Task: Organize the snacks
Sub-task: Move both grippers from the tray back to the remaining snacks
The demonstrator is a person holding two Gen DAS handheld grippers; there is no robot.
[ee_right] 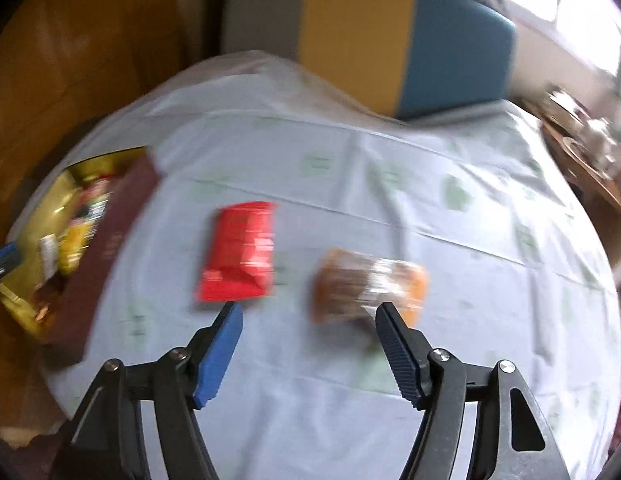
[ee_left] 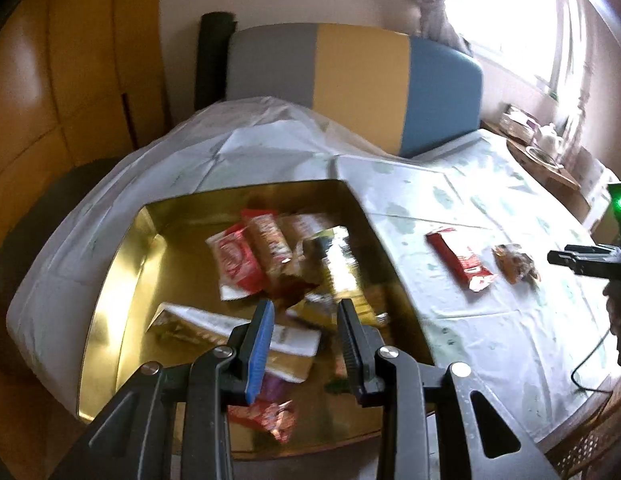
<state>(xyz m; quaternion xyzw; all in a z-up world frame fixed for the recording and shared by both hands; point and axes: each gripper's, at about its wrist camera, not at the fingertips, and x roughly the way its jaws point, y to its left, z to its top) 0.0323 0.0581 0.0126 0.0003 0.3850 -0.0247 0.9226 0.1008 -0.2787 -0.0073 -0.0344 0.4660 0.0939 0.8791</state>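
A gold-lined box (ee_left: 122, 264) sits on the table and holds several snack packets (ee_left: 254, 260), red, tan and gold. My left gripper (ee_left: 306, 306) hangs open above the box, and nothing is between its fingers. Right of the box, a red packet (ee_left: 460, 260) and a small orange-brown packet (ee_left: 514, 266) lie on the pale tablecloth. In the right wrist view, my right gripper (ee_right: 309, 308) stands open just above the cloth. The red packet (ee_right: 240, 252) is ahead of its blue left finger and the orange-brown packet (ee_right: 368, 280) ahead of its right finger, both untouched. The box (ee_right: 122, 216) lies at the left.
A chair with a grey, yellow and blue back (ee_left: 350, 80) stands behind the table. A wooden tray with a white teapot (ee_left: 546, 148) sits at the far right by the bright window. A dark cable (ee_left: 586, 368) runs over the table's right edge. Wooden cabinets line the left.
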